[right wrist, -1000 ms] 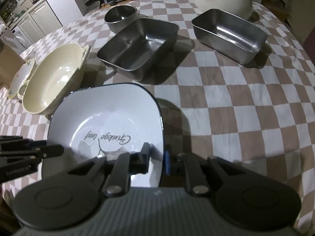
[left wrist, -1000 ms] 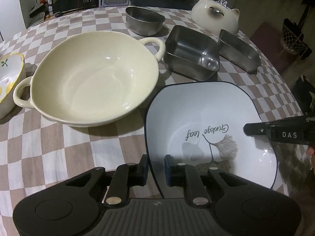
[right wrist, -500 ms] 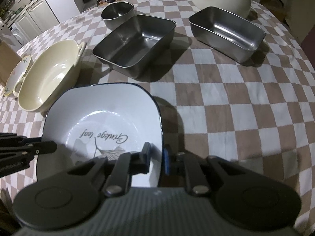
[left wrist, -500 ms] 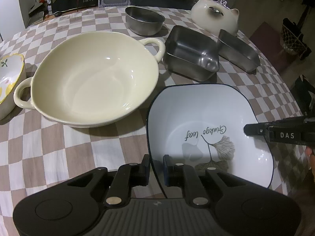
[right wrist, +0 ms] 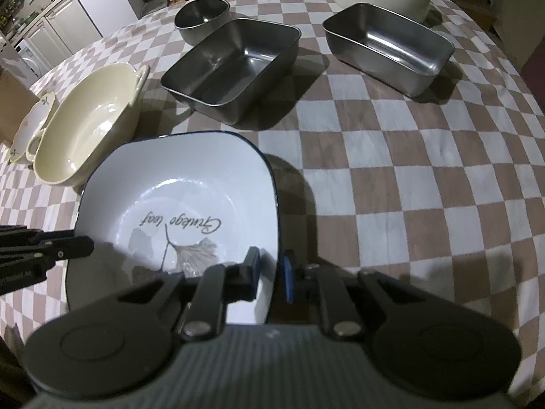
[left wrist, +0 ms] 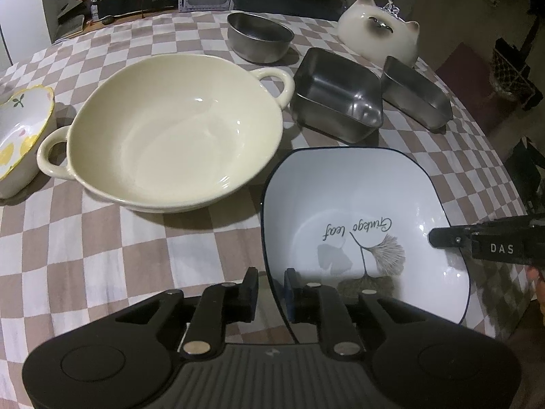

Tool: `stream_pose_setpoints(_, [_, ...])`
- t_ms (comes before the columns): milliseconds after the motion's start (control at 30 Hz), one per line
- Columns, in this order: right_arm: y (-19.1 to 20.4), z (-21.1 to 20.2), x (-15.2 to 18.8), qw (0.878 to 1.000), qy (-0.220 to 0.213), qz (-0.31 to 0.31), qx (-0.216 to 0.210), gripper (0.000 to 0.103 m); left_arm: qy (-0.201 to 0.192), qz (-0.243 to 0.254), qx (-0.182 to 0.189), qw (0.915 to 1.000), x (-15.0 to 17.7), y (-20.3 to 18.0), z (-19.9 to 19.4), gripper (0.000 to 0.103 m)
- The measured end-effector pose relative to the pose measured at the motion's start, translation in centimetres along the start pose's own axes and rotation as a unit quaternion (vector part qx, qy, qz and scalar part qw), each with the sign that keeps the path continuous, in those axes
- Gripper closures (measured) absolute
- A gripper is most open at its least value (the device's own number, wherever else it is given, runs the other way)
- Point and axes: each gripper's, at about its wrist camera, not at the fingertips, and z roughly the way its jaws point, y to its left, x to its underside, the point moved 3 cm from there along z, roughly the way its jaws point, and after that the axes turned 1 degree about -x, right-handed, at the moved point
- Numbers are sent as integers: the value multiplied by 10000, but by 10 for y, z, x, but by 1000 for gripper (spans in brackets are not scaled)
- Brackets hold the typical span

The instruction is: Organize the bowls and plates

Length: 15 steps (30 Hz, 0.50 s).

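Brown-and-white checked tablecloth [left wrist: 102, 255], cream bowl [left wrist: 177, 129], white navy-rimmed plate [left wrist: 340, 197], perhaps grey leaf print.

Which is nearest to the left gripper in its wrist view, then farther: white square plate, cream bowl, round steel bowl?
From the left gripper:
1. White square plate, rim between the opening jaws.
2. Cream bowl, left of centre.
3. Round steel bowl, far back.

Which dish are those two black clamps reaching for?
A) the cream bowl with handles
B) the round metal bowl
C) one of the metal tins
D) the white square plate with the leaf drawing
D: the left gripper and the right gripper each straddle an opposite edge of the white square plate, while the other dishes sit untouched.
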Motion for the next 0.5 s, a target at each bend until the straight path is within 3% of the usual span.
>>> stream_pose_setpoints(167, [0, -3, 3, 10000, 2, -9, 12, 80, -51, 29, 5, 10000, 2, 0, -7, 71])
stream_pose_setpoints(333, [0, -17, 5, 9998, -215, 30, -48, 47, -202, 26, 35, 9998, 3, 0, -18, 41])
stream_pose_setpoints(400, [1, -24, 6, 9993, -362, 59, -77, 34, -330, 16, 49, 9994, 2, 0, -25, 19])
stream_pose_setpoints(433, [0, -28, 6, 9990, -445, 52, -87, 27, -423, 11, 43, 9991, 1, 1, -30, 14])
stream_pose_setpoints(500, [1, -36, 4, 9978, -643, 37, -123, 20, -630, 2, 30, 9980, -1, 2, -39, 3])
